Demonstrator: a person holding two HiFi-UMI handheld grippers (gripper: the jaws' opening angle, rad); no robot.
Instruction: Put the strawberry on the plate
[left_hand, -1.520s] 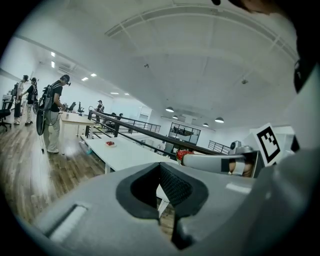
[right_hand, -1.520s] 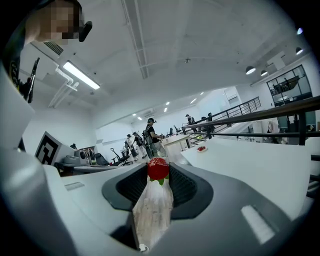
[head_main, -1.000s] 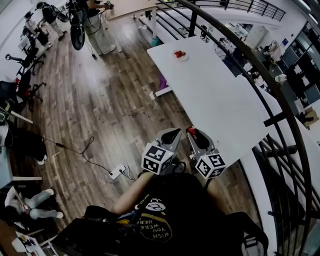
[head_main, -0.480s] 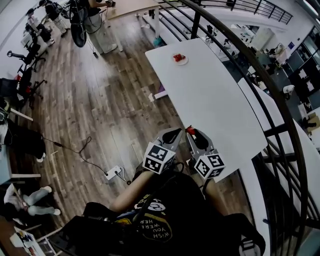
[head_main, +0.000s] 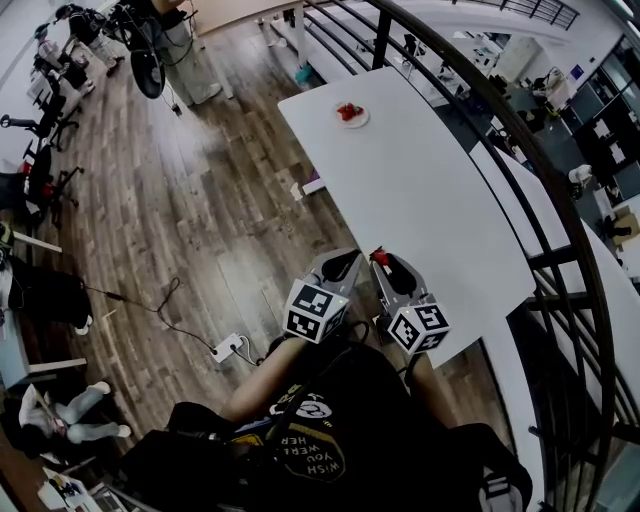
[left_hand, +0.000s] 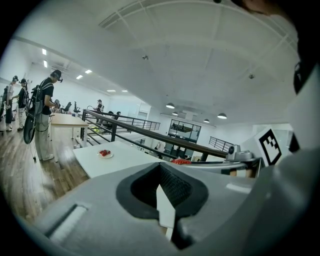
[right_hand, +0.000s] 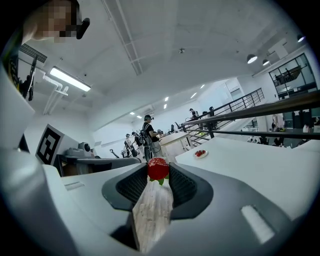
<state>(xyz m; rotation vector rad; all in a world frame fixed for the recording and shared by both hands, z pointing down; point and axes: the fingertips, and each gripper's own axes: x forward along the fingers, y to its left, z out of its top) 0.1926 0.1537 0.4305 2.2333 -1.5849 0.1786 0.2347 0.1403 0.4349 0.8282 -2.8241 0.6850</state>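
Right gripper (head_main: 383, 263) is pinching the strawberry (right_hand: 158, 168) at its jaw tips, just beside the near edge of the white table (head_main: 430, 200). Left gripper (head_main: 343, 264) is hanging alongside, jaws pressed together, empty. Step reads as the carry. Plate (head_main: 363, 119), already bearing red fruit, is sitting well apart at the table's far end. Next move calls for a long forward reach, then lowering.

grippers: two, the left gripper (head_main: 340, 262) and the right gripper (head_main: 385, 262)
marker cubes (head_main: 315, 311): two, one on each gripper
strawberry (right_hand: 158, 169): one, between the right gripper's jaws
plate (head_main: 363, 118): one
red fruit (head_main: 347, 110) on the plate: a few, number unclear
white table (head_main: 430, 200): one
power strip (head_main: 232, 346): one
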